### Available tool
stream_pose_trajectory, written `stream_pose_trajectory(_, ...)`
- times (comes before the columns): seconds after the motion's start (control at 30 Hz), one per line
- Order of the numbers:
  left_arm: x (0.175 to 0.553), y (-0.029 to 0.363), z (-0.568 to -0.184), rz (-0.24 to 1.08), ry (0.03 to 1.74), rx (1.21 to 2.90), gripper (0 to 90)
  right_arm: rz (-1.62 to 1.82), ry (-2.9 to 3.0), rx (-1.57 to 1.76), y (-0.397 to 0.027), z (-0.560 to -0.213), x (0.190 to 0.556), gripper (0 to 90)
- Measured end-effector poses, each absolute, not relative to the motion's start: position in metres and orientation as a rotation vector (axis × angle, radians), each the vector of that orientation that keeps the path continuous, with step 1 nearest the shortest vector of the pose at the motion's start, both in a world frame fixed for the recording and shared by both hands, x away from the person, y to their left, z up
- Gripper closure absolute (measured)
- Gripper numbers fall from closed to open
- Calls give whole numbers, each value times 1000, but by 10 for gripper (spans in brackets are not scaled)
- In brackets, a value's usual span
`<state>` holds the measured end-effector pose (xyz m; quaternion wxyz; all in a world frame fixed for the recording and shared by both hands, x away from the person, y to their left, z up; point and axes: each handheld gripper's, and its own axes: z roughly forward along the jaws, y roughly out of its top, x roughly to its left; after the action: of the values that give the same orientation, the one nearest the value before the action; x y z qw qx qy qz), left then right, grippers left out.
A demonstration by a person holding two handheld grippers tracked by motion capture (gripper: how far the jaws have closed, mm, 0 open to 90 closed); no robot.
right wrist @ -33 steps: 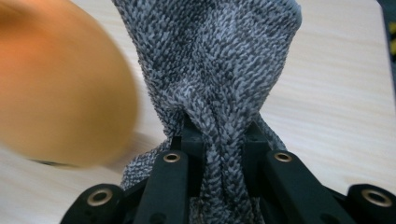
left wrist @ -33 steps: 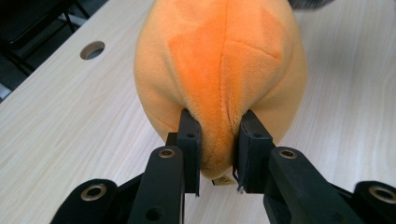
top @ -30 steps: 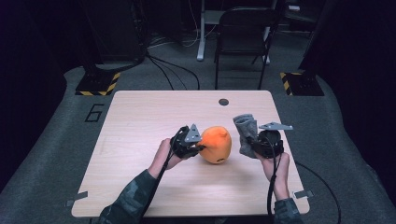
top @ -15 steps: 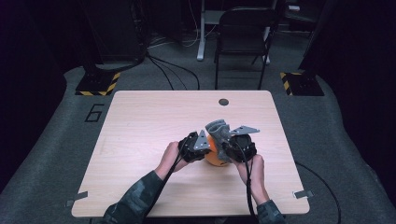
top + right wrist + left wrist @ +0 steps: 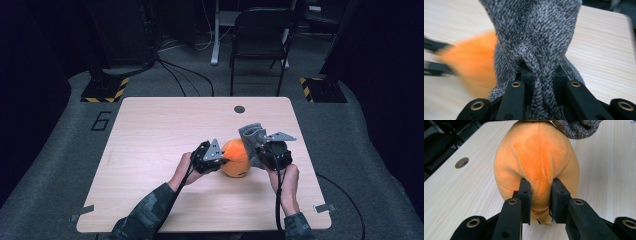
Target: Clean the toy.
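My left gripper [image 5: 540, 195] pinches the orange plush toy [image 5: 536, 162] at frame centre; my right gripper [image 5: 544, 75] clamps the grey knit sock [image 5: 534, 32].

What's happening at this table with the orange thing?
A person works two hand-held grippers. The left gripper has its fingers pinched on an orange plush toy resting on the wooden table. The right gripper clamps a grey knitted sock, held right beside the toy.

A lab: cables [image 5: 185, 80], numbered floor [image 5: 101, 121], hazard-striped bases [image 5: 102, 93].
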<state>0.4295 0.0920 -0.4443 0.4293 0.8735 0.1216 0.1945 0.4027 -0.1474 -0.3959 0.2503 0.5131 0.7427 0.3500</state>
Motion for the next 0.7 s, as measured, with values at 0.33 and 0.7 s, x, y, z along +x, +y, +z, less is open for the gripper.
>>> stream_pose_trajectory(0.33,425,88,-449,503,269,2178,744,996,2172,1249,-95,-397,395,770)
stream_pose_trajectory(0.7,425,85,-450,476,277,2161,744,871,2069,1294,-124,-405,405,765)
